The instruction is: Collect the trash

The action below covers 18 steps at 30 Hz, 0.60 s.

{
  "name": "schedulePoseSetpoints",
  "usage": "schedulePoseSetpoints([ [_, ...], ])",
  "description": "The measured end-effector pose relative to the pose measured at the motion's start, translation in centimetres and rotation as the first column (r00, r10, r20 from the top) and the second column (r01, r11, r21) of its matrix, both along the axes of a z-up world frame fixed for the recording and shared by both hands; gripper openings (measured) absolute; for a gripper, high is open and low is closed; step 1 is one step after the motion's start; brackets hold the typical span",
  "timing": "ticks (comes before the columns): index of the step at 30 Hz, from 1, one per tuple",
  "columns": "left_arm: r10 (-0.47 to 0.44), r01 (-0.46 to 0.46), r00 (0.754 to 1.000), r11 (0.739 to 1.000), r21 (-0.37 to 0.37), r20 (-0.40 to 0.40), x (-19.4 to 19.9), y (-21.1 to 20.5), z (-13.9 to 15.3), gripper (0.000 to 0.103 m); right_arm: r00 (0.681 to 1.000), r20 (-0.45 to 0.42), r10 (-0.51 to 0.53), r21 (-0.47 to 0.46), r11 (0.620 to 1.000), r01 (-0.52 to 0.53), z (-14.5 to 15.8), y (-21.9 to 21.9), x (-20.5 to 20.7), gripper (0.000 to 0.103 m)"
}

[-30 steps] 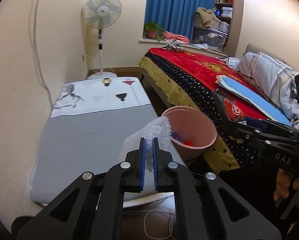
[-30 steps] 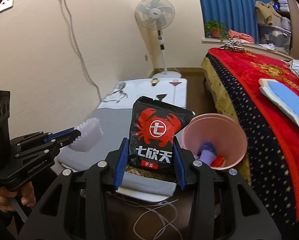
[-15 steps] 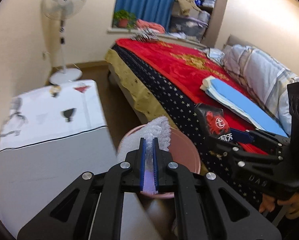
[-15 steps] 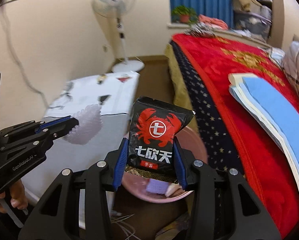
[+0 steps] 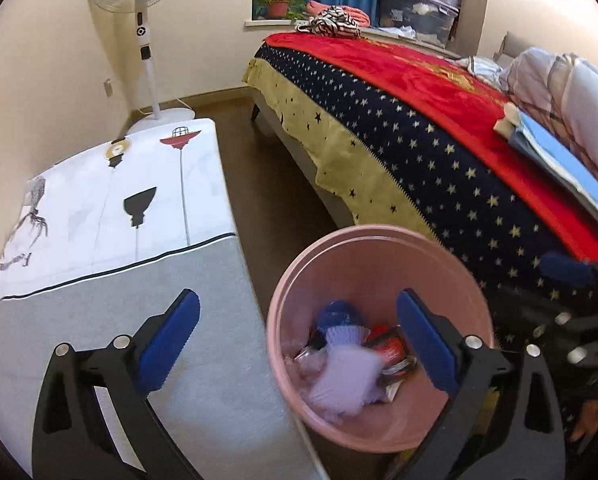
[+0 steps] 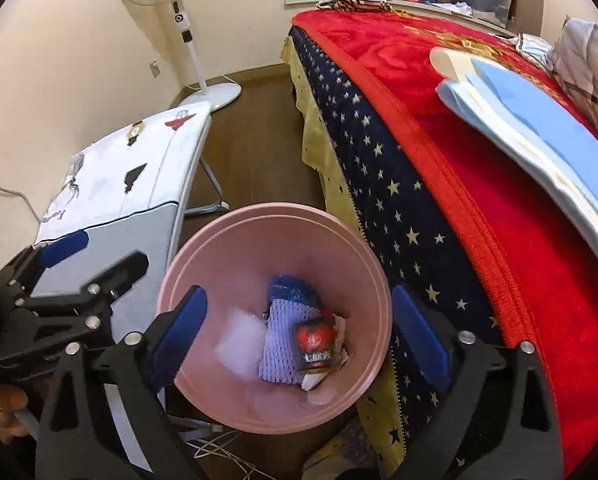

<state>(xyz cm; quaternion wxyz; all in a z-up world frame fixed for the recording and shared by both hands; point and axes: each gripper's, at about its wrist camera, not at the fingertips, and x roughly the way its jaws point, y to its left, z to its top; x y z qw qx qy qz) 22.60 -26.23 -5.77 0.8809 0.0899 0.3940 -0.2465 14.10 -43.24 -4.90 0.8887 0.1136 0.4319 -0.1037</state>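
Observation:
A pink trash bin (image 5: pixel 295 304) (image 6: pixel 203 248) stands on the floor between the table and the bed. In it lie a white foam net (image 5: pixel 345 376) (image 6: pixel 241 344), a black snack bag with a red crab logo (image 6: pixel 317 344) (image 5: pixel 393 350) and a blue wrapper (image 6: pixel 293 288). My left gripper (image 5: pixel 297 334) is open and empty above the bin; it also shows in the right wrist view (image 6: pixel 95 256). My right gripper (image 6: pixel 299 330) is open and empty above the bin; it shows at the right edge of the left wrist view (image 5: pixel 571 280).
A grey and white covered table (image 5: pixel 111 240) (image 6: pixel 111 184) stands left of the bin. A bed with a red and starred blanket (image 5: pixel 439 132) (image 6: pixel 439 160) stands right. A standing fan (image 5: pixel 143 24) is at the back wall. Cables (image 6: pixel 219 448) lie under the bin.
Both grippers moved over the bin and opened. The foam net left the left gripper and the snack bag left the right one; both now lie in the bin.

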Motion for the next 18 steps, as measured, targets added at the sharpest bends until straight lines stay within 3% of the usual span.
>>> schedulePoseSetpoints([
  [3,-0.014,0.013,0.998,1.0,0.024,0.059,-2.1,1.3,2.3,0.095,0.997,0.077,0.004,-0.061,0.998,0.001,3.3,1.2,-1.5,0.097],
  [6,-0.01,0.006,0.988,1.0,0.024,0.156,-6.2,4.3,6.6,0.096,0.979,0.204,0.025,-0.131,0.991,0.002,8.1,4.0,-5.5,0.098],
  [9,0.057,-0.071,0.975,0.996,0.056,0.216,-11.3,8.5,10.1,0.096,0.962,0.271,0.039,-0.166,0.986,0.007,10.6,8.0,-10.4,0.098],
  [12,0.16,-0.2,0.948,0.972,0.123,0.277,-17.0,13.4,11.7,0.096,0.95,0.312,0.026,-0.146,0.989,0.021,11.1,12.4,-15.9,0.098],
  [15,0.219,-0.255,0.934,0.962,0.097,0.284,-22.7,18.7,12.1,0.096,0.945,0.326,0.026,-0.09,0.996,0.004,10.8,16.6,-20.7,0.098],
  [18,0.274,-0.305,0.916,0.95,0.066,0.292,-26.4,22.1,11.8,0.096,0.946,0.316,0.067,-0.092,0.995,-0.039,10.3,20.2,-24.0,0.098],
])
